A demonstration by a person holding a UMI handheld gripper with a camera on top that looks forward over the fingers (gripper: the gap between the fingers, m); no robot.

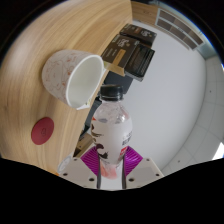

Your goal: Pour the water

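Two task things: a speckled cup (72, 75) and a clear bottle (110, 125), both seen past the fingers
Red disc (41, 130): lies flat on the wooden bench (40, 40), left of the bottle and nearer than the cup; what it is I cannot tell
Cup: on the bench up and left of the bottle's neck, its mouth facing the bottle's top; the view is tilted, so its long axis runs slantwise, base up-left, rim down-right
Key relation: the bottle's dark cap (110, 93) sits just beside the cup's rim, touching or nearly so; I cannot tell which
Bottle: long axis runs straight ahead from the fingers, base between the pads, neck pointing away toward the cup
Hand-held gripper (108, 166): closed part-way on the bottle's lower body, both pink pads (92, 160) pressing its sides
Cap: appears on, so pouring looks not yet begun, by my judgement
Black device (132, 55): beyond the cup, to the right, on the bench edge
Next move: likely calls for the neck over the rim
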